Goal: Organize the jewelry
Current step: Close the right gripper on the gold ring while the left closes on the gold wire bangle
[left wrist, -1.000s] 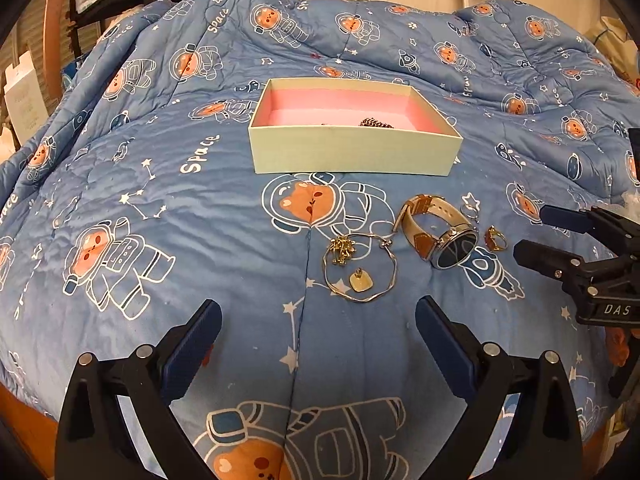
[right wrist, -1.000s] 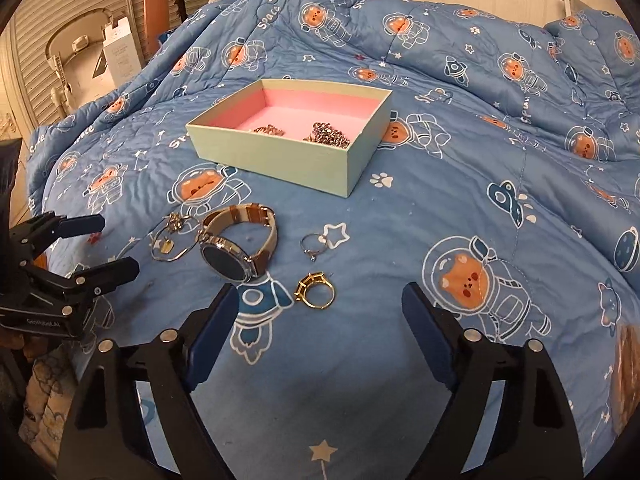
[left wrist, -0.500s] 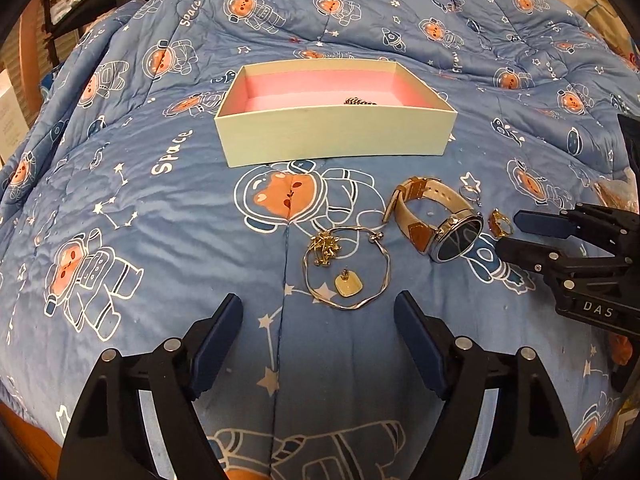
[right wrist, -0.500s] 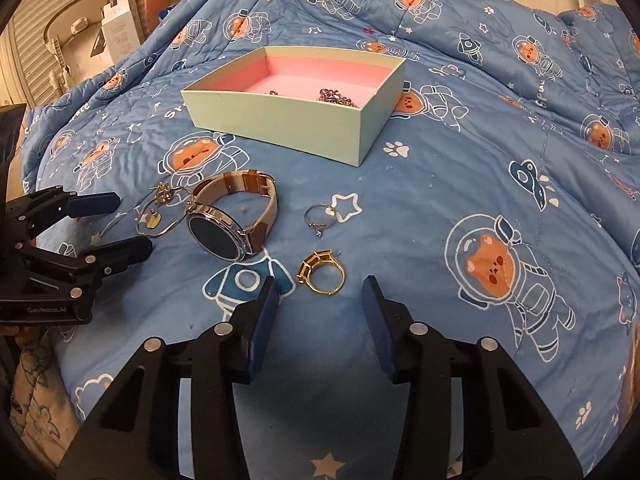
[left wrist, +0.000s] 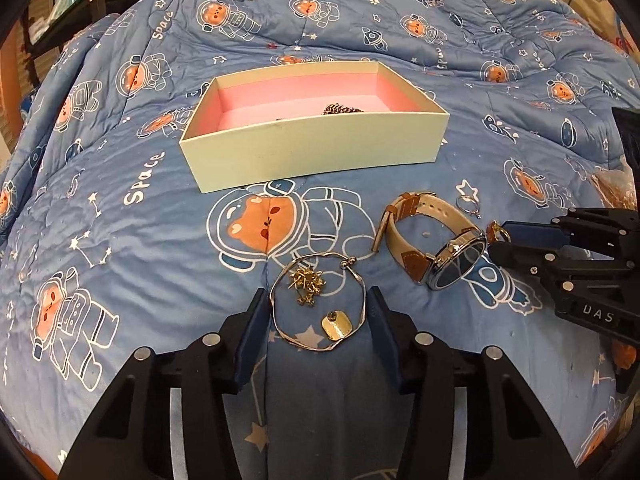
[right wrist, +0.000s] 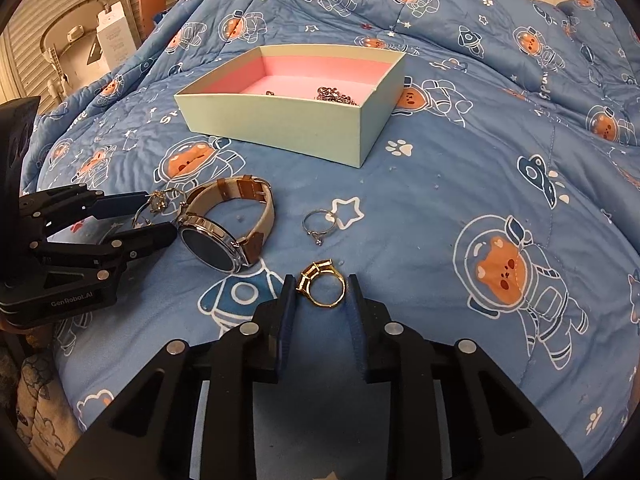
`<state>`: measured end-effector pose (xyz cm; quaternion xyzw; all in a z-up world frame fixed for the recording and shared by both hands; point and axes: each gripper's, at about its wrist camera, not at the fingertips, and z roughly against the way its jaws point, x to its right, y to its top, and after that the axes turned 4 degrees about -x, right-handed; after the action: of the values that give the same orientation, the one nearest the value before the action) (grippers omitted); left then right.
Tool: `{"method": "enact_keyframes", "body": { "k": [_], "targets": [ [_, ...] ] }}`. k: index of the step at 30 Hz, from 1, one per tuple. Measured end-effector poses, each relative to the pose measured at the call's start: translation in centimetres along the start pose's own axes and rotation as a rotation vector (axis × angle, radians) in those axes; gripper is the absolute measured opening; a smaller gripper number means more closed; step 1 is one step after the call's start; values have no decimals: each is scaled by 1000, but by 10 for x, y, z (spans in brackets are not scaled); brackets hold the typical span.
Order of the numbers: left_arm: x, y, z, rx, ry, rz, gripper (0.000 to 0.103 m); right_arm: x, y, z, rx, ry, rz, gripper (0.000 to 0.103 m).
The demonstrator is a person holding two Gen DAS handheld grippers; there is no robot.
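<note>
A pale green box (left wrist: 312,156) with a pink lining holds a dark chain (left wrist: 342,109). In front of it on the quilt lie a silver bangle (left wrist: 316,255) with gold charms inside it, a tan-strapped watch (left wrist: 432,248), a silver ring (right wrist: 318,224) and a gold ring (right wrist: 322,286). My left gripper (left wrist: 318,316) straddles the bangle, jaws closing, pads just beside its rim. My right gripper (right wrist: 322,300) straddles the gold ring, jaws closing, with a sliver of gap on each side. Each gripper also shows in the other's view: the right gripper (left wrist: 498,240) and the left gripper (right wrist: 160,216).
Everything rests on a soft blue astronaut-print quilt (left wrist: 120,240) that slopes away at the sides. A dark shelf (left wrist: 60,0) stands at the far left, and a white carton (right wrist: 114,40) beside it. The two grippers sit close together, with the watch between them.
Both grippers have come down and forward over the jewelry. Their jaws have narrowed a lot, the left around the bangle and the right around the gold ring.
</note>
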<state>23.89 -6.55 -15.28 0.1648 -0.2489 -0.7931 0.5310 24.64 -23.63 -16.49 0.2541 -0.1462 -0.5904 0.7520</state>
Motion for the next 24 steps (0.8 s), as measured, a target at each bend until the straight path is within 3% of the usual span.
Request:
{"method": "enact_keyframes", "body": {
  "k": [11, 24],
  "targets": [
    [-7, -7, 19, 41, -46, 60, 49, 0, -1, 2, 1, -6, -18, 26],
    [1, -13, 45, 62, -33, 73, 49, -7, -6, 18, 10, 16, -10, 26]
  ]
}}
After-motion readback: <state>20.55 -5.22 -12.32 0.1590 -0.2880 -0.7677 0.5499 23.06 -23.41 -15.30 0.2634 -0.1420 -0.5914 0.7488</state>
